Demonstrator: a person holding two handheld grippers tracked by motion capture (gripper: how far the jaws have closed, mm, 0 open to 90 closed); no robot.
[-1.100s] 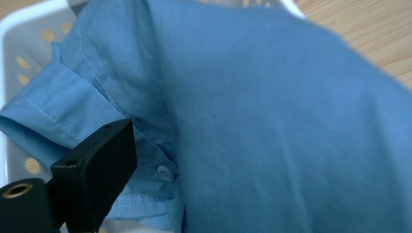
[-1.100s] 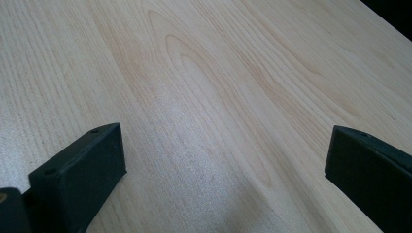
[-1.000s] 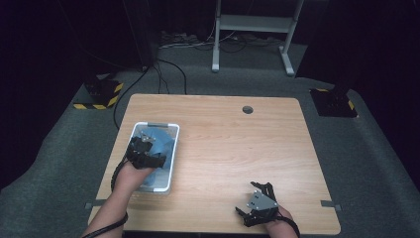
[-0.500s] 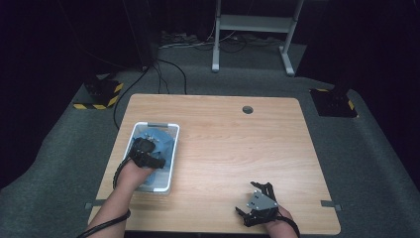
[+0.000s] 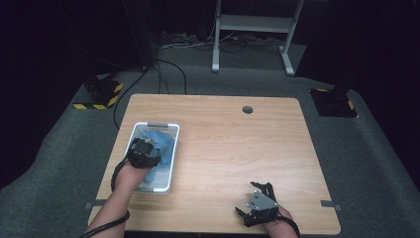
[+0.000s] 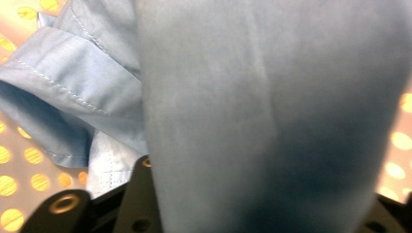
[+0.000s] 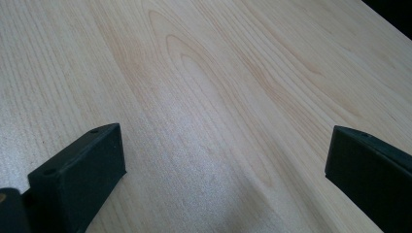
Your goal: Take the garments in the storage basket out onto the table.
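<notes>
The left gripper (image 5: 144, 151) is reaching down into the white plastic bin (image 5: 168, 166) at the table's (image 5: 233, 144) left side, sitting right on top of the light blue garment (image 5: 163, 148) that is lying bunched inside it. In the left gripper view the blue cloth (image 6: 272, 111), with stitched hems showing at one side, is draping straight over the jaws, so the fabric is lying directly at and between them; whether they are clamping it or standing apart I cannot tell, since the cloth is covering them. The bin's long axis is running away from the person, and the left forearm is lining up roughly along it. The right gripper (image 5: 257, 204) is resting well apart, near the table's front edge, its jaws standing wide and gripping nothing above bare wood (image 7: 204, 97). The left hand is plainly the nearer one, so any lift of the garment is likely falling to it.
</notes>
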